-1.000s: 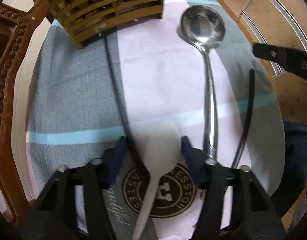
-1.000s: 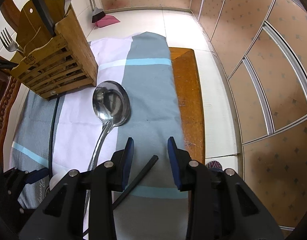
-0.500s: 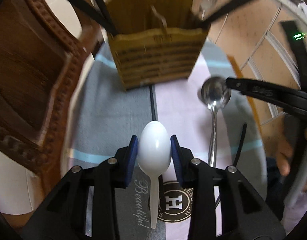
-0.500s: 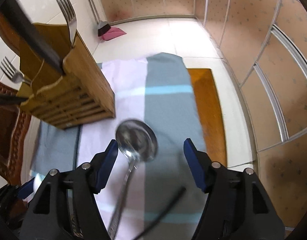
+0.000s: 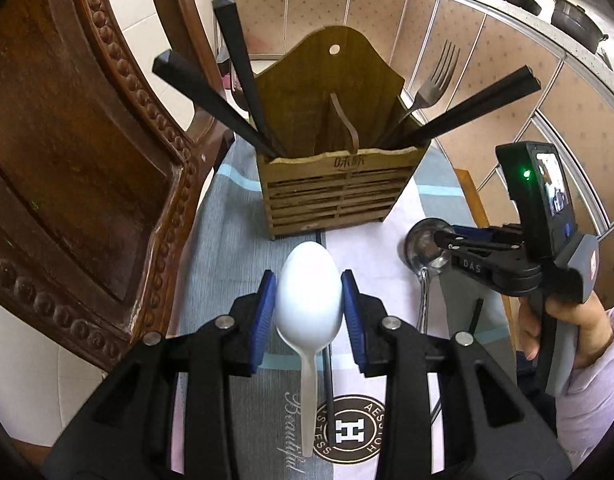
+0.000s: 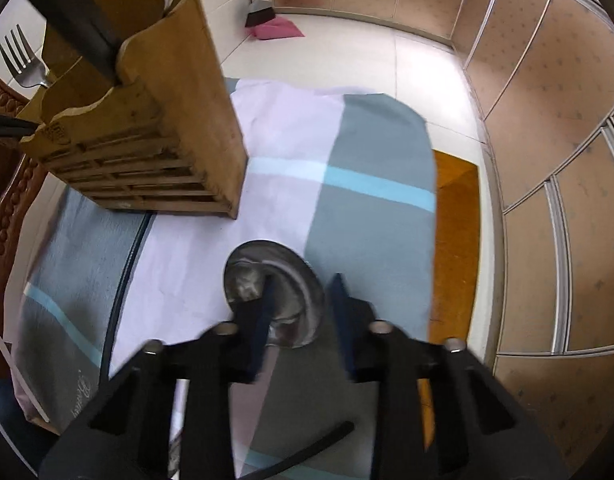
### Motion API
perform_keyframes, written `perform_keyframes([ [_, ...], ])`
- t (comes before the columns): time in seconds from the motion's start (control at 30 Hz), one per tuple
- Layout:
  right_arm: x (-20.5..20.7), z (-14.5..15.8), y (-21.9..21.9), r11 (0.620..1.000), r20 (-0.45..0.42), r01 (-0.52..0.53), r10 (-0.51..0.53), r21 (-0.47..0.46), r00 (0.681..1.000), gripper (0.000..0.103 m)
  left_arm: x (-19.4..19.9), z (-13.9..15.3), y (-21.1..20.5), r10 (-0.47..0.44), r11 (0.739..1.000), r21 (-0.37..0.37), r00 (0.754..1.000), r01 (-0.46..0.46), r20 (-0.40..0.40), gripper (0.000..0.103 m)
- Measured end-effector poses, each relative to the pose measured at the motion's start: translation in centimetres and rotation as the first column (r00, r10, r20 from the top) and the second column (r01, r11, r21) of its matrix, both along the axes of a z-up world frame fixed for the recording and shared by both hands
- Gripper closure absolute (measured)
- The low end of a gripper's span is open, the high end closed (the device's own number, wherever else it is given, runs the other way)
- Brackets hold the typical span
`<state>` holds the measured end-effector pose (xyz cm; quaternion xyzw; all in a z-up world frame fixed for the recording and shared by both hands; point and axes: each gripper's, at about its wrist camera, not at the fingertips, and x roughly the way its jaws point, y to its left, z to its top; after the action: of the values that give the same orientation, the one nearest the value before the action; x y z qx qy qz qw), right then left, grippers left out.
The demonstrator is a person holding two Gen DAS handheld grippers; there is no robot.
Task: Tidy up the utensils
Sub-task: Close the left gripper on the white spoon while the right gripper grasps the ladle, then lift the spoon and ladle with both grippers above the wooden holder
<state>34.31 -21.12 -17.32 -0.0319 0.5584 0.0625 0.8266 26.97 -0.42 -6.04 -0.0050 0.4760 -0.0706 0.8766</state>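
1. Striped grey, lilac and blue cloth [image 5: 235,248] covers the table beside a carved wooden chair [image 5: 79,152].
2. Wooden utensil caddy [image 5: 339,196] stands at the far end, holding black chopsticks [image 5: 243,72] and a fork [image 5: 435,80].
3. Left gripper [image 5: 308,300] pinches the white plastic spoon [image 5: 309,300] by its bowl, lifted above the cloth.
4. Right gripper [image 6: 301,300] has just been closing (motion-blurred), one finger inside the steel ladle [image 6: 275,292] bowl, one outside; contact unclear.
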Motion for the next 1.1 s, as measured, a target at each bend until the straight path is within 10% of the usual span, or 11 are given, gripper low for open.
perform_keyframes([
  [0.4, -4.1, 6.7, 1.1, 0.997, 0.223, 0.01, 0.008, -0.081, 0.975, 0.1, -1.7, 2.9, 1.7, 0.054, 0.998, -0.032, 0.993, -0.051, 0.109, 0.07],
  [0.67, -9.2, 15.0, 3.5, 0.967, 0.548, 0.084, 0.064, -0.241, 0.834, 0.1, -3.5, 6.4, 2.3, 0.074, 0.996, -0.058, 0.975, -0.063, 0.211, 0.07],
  [1.1, -12.3, 23.9, 5.9, 0.922, 0.764, 0.232, 0.098, -0.311, 0.637, 0.101, -2.7, 15.2, 1.8, 0.053, 0.996, -0.081, 0.907, -0.021, 0.419, 0.07],
])
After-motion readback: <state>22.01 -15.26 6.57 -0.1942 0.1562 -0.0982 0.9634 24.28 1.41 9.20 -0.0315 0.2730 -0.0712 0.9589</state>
